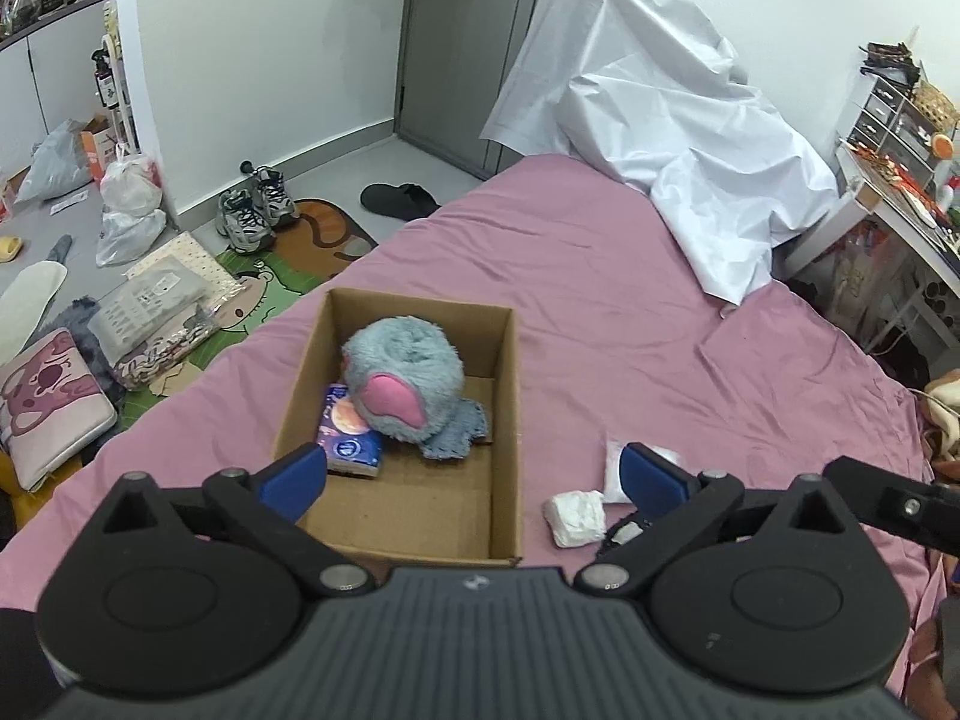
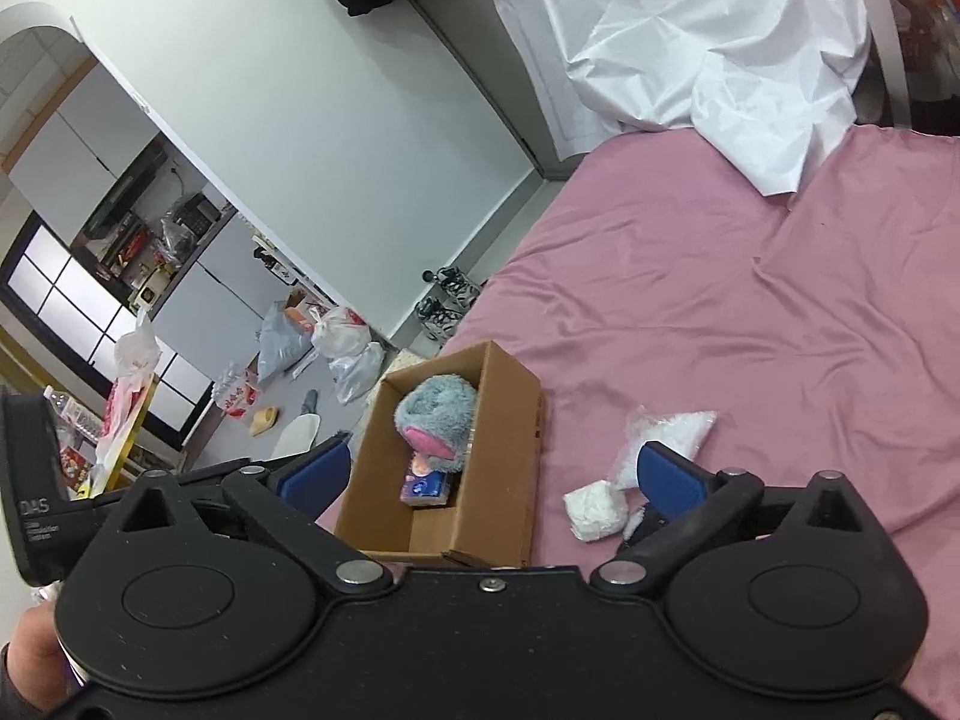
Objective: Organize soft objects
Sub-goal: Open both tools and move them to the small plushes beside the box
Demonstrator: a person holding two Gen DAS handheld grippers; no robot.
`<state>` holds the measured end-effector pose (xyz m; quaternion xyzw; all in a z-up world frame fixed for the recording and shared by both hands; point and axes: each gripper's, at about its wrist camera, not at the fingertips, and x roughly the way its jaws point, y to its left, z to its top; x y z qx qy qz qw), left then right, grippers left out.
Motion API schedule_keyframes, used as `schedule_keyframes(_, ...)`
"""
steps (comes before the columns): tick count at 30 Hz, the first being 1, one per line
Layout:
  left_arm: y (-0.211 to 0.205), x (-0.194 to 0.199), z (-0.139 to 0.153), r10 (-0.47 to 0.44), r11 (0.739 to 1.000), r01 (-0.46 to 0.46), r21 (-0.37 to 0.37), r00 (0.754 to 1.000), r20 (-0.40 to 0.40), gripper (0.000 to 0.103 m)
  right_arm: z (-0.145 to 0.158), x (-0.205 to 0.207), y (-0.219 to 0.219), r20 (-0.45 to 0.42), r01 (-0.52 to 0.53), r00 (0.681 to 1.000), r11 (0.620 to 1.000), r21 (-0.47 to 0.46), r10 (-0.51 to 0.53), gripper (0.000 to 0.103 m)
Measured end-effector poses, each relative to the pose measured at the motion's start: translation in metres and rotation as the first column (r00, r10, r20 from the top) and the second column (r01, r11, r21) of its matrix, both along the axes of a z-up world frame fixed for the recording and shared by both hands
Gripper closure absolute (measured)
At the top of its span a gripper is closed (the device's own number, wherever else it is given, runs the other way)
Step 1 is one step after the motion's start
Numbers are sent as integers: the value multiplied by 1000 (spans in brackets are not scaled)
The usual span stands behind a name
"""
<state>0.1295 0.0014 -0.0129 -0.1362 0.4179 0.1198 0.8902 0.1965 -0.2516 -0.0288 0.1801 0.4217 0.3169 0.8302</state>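
Note:
An open cardboard box (image 1: pixel 507 396) (image 2: pixel 510 438) sits on the pink bed. Inside lie a grey-blue plush toy (image 1: pixel 408 378) (image 2: pixel 441 414) with a pink ear and a blue tissue pack (image 1: pixel 348 438) (image 2: pixel 426 489). To the box's right on the sheet lie a white wad (image 1: pixel 576 517) (image 2: pixel 594 510), a clear bag of white filling (image 1: pixel 618 468) (image 2: pixel 672 432) and a small dark item (image 1: pixel 621 534). My left gripper (image 1: pixel 474 477) is open and empty above the box's near end. My right gripper (image 2: pixel 492 471) is open and empty above the box and the wad.
A white sheet (image 1: pixel 660 120) (image 2: pixel 690 42) covers something at the bed's far end. The floor to the left holds shoes (image 1: pixel 255 210), a slipper (image 1: pixel 399 199), plastic bags (image 1: pixel 129 210) and cushions (image 1: pixel 48 396). A cluttered desk (image 1: pixel 900 192) stands at right.

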Motion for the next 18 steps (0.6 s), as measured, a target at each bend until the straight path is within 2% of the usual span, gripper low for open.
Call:
schedule_keyframes(2, -5, 0, 0, -33, 999, 33, -30, 999, 1, 0, -1, 1, -5, -3, 15, 1000, 1000, -2, -15, 0)
schedule_keyframes(4, -11, -1, 0, -52, 998, 52, -42, 999, -1, 0, -1, 2, -15, 0, 77, 997, 997, 1, -77, 0)
schedule_keyframes(10, -29, -3, 0, -91, 994, 91, -64, 996, 4, 0, -13, 7, -45, -61, 162, 985, 986, 33, -160, 0)
schedule_keyframes(18, -46, -1, -9, -80, 995, 78, -65, 996, -37, 0, -33, 2, -63, -133, 244, 962, 969, 25, -239, 0)
